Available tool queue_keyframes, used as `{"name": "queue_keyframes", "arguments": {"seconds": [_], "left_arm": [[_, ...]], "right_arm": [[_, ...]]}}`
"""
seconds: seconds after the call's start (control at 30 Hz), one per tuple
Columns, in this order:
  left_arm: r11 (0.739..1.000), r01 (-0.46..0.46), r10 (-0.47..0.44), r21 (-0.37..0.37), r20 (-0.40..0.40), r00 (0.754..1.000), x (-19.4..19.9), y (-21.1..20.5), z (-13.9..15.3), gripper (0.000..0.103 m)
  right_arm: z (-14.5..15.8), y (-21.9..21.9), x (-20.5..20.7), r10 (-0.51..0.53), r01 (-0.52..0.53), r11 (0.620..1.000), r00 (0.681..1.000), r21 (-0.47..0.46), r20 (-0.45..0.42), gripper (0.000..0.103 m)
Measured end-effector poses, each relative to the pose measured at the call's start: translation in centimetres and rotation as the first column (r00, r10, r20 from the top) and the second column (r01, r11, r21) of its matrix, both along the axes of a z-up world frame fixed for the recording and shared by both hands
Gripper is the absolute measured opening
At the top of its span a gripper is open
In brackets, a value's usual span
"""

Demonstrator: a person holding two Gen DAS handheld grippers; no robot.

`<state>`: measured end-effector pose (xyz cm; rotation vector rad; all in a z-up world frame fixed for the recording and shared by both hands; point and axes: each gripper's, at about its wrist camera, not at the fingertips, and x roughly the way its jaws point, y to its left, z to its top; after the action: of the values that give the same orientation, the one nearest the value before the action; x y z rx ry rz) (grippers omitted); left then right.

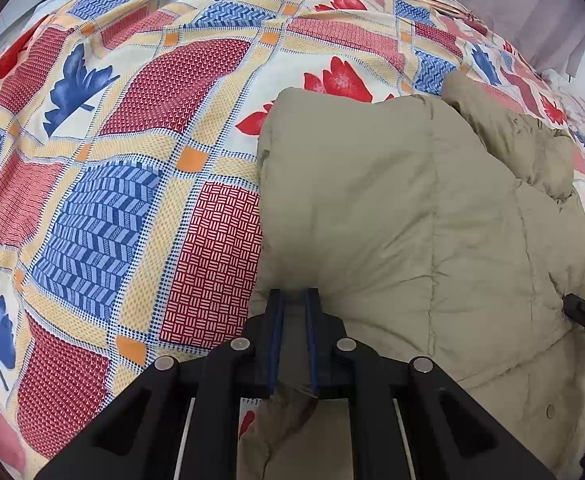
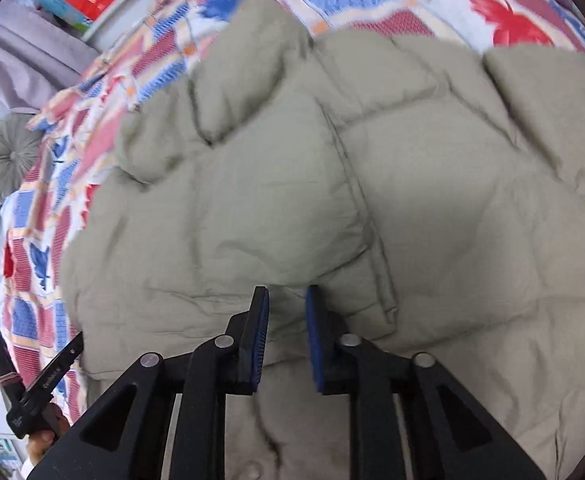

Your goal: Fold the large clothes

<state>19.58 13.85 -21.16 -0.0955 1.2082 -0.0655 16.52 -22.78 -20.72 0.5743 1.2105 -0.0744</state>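
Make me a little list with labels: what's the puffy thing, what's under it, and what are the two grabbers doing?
garment: khaki puffer jacket, partly folded
under it: patchwork bedspread with red and blue leaves
left hand-held gripper: shut on the jacket's edge
right hand-held gripper: jaws a little apart over the jacket, a fold bulging between them; pinch unclear
also there: round grey cushion

Both wrist cams look steeply down, close over the jacket [image 1: 392, 208] on bedspread [image 1: 132, 160], shared.
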Motion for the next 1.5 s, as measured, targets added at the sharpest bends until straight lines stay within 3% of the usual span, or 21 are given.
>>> {"name": "queue_keyframes", "arguments": {"seconds": [0.1, 0.2, 0.33, 0.53, 0.67, 0.77, 0.8, 0.83, 0.87, 0.93, 1.17, 1.23, 1.27, 1.37, 1.4, 1.5], "left_arm": [[0.999, 0.022, -0.022, 0.043, -0.004, 1.0, 0.1, -0.4, 0.4, 0.012], [0.998, 0.024, -0.024, 0.06, -0.001, 1.0, 0.0, -0.5, 1.6, 0.012], [0.998, 0.043, -0.044, 0.042, 0.015, 0.999, -1.0, -0.9, 4.0, 0.012], [0.999, 0.039, -0.039, -0.005, -0.032, 0.999, -3.7, -2.4, 5.9, 0.013], [0.999, 0.047, -0.046, 0.011, -0.059, 0.997, -6.0, -4.9, 6.3, 0.013], [0.996, 0.092, -0.091, 0.01, -0.076, 0.993, -7.4, -7.5, 6.2, 0.014], [0.994, 0.11, -0.109, 0.009, -0.08, 0.991, -7.9, -8.5, 6.2, 0.023], [0.992, 0.124, -0.123, 0.007, -0.088, 0.989, -8.3, -9.5, 6.2, 0.079], [0.992, 0.124, -0.122, 0.014, -0.094, 0.988, -8.7, -10.5, 6.3, 0.101], [0.99, 0.139, -0.137, 0.027, -0.049, 0.989, -9.6, -12.7, 6.9, 0.102], [0.985, 0.175, -0.173, 0.007, -0.116, 0.978, -10.2, -18.7, 6.3, 0.102], [0.986, 0.168, -0.167, -0.001, -0.134, 0.977, -10.1, -20.0, 6.2, 0.102], [0.986, 0.165, -0.165, -0.013, -0.144, 0.976, -10.0, -20.5, 6.1, 0.102], [0.984, 0.177, -0.179, -0.025, -0.142, 0.974, -10.1, -22.5, 6.4, 0.102], [0.983, 0.185, -0.185, -0.016, -0.136, 0.973, -10.2, -23.3, 6.6, 0.102], [0.976, 0.215, -0.218, -0.032, -0.137, 0.966, -10.2, -25.6, 6.7, 0.102]], "right_arm": [[-0.2, -1.1, -0.4, -0.029, 0.029, 0.999, 0.999, 0.036, 0.016, 0.014], [1.0, -2.2, -1.6, -0.073, 0.073, 0.997, 0.997, -0.009, 0.017, 0.019], [2.2, -4.5, -4.1, -0.128, 0.128, 0.991, 0.992, 0.035, -0.004, 0.019], [2.4, -7.1, -9.0, -0.161, 0.168, 0.978, 0.985, 0.126, -0.063, 0.024], [2.5, -8.2, -12.0, -0.19, 0.201, 0.967, 0.978, 0.159, -0.082, 0.06], [2.6, -8.9, -13.7, -0.205, 0.218, 0.959, 0.975, 0.182, -0.087, 0.06], [2.5, -9.1, -14.2, -0.209, 0.223, 0.956, 0.974, 0.19, -0.092, 0.06], [2.4, -9.5, -14.7, -0.211, 0.227, 0.954, 0.973, 0.198, -0.096, 0.06], [2.4, -9.8, -15.1, -0.213, 0.229, 0.952, 0.972, 0.202, -0.099, 0.06], [2.3, -10.6, -15.9, -0.22, 0.237, 0.949, 0.97, 0.207, -0.102, 0.06], [2.5, -14.5, -18.5, -0.267, 0.277, 0.93, 0.961, 0.24, -0.077, 0.069], [2.7, -16.0, -19.2, -0.291, 0.294, 0.921, 0.955, 0.255, -0.053, 0.078], [2.8, -16.9, -19.5, -0.303, 0.302, 0.915, 0.952, 0.267, -0.041, 0.088], [3.1, -19.7, -20.3, -0.342, 0.329, 0.898, 0.94, 0.291, -0.006, 0.091], [3.2, -20.6, -20.6, -0.356, 0.339, 0.893, 0.934, 0.295, 0.007, 0.103], [3.4, -23.8, -21.3, -0.405, 0.365, 0.864, 0.913, 0.346, 0.05, 0.103]]}}
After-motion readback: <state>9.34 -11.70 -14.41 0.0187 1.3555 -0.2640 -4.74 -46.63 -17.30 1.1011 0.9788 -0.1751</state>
